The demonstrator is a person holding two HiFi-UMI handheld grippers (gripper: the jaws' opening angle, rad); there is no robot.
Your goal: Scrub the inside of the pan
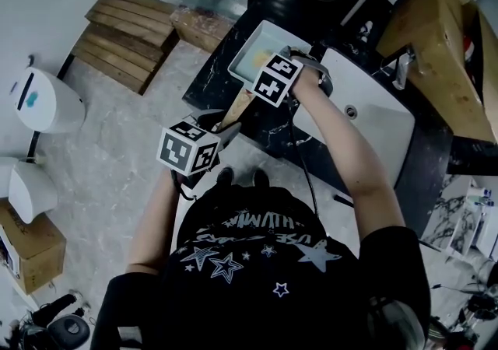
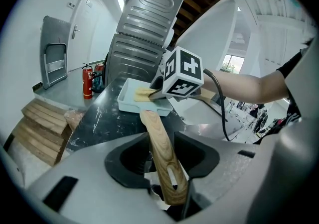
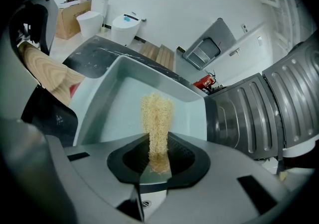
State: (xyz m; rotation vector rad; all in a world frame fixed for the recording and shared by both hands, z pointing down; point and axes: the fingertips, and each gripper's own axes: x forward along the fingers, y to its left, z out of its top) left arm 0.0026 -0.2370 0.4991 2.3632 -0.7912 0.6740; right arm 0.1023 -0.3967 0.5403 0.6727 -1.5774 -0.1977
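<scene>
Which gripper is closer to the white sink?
Right. The right gripper holds the scrubber in the pan, beside the sink; the left gripper grips the pan's wooden handle, farther from it.

Smooth, pale, glossy coating inside the pan (image 2: 128, 99); grained, satin-finished wood on its handle (image 2: 162, 158); coarse, fibrous mesh in the scrub pad (image 3: 157, 118); dark, polished, white-veined stone, possibly marble, for the desk (image 2: 99, 118) at the pan's eight o'clock.

pan (image 1: 261, 36) on counter (image 1: 208, 80), at its left end, handle (image 1: 236, 110) pointing to the front edge. scrub pad (image 1: 260, 57) inside pan. sink (image 1: 377, 119) in counter, right of pan. wooden steps (image 1: 124, 37) on floor (image 1: 101, 138), left of counter.
</scene>
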